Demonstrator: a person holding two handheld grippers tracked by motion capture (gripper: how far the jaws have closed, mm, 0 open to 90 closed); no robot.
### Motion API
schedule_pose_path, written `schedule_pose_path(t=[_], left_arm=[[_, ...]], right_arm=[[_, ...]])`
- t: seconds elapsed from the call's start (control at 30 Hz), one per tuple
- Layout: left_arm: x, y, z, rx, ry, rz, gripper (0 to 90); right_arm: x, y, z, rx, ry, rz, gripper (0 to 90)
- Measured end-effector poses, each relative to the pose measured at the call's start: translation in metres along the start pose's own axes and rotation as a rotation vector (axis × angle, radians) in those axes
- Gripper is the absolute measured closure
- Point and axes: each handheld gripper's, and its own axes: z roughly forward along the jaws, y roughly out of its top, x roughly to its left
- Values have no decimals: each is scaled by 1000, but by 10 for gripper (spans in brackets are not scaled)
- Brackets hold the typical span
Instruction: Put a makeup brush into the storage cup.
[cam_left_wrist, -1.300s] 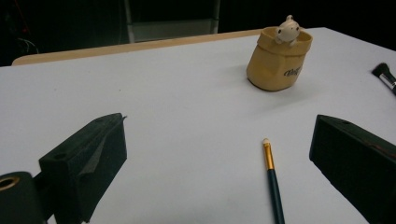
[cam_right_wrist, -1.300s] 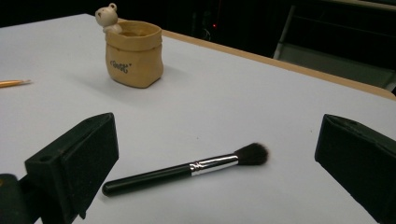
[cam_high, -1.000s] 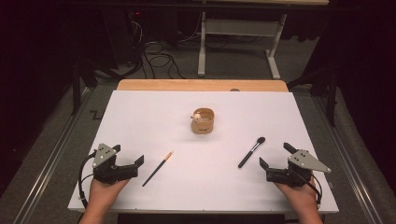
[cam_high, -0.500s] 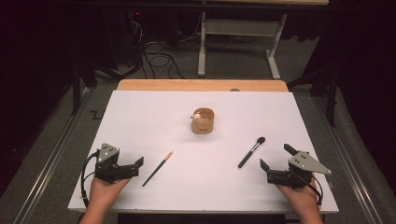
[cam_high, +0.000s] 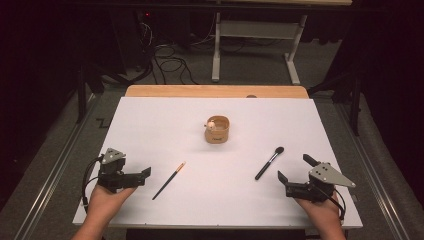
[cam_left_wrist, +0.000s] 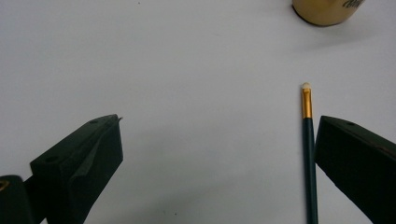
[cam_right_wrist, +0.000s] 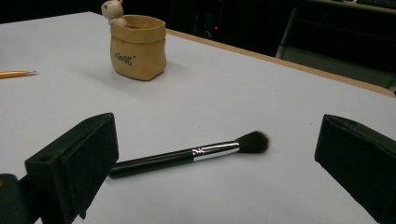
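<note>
Space is left across the white table (cam_high: 150, 125), both the left gripper (cam_high: 142, 175) and right gripper (cam_high: 295, 174) being held wide, empty, beside the thin brush (cam_high: 169, 180) and powder brush (cam_high: 269, 163).

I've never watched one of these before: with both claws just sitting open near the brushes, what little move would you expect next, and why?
Probably the right claw eases forward to straddle the black brush. Its jaws stand wide open, the handle end lies just ahead by one jaw, untouched, and the pot stands beyond. The left claw, also open, could do likewise with the thin brush.
</note>
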Motion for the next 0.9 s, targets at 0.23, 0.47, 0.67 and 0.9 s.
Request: schedule_pose_path(t=[0.23,0.47,0.67,0.9], left_arm=[[5,5,0,51,-4,-24,17],[6,9,-1,99,-1,-35,17],[5,13,0,172,-16,-43,13],[8,16,3,247,-13,-32,17]], right_arm=[[2,0,-1,1,4,1,2],[3,-1,0,-1,17,-9,2],[3,-1,-1,-2,18,-11,2],[2,-1,-1,-4,22,-11,2]])
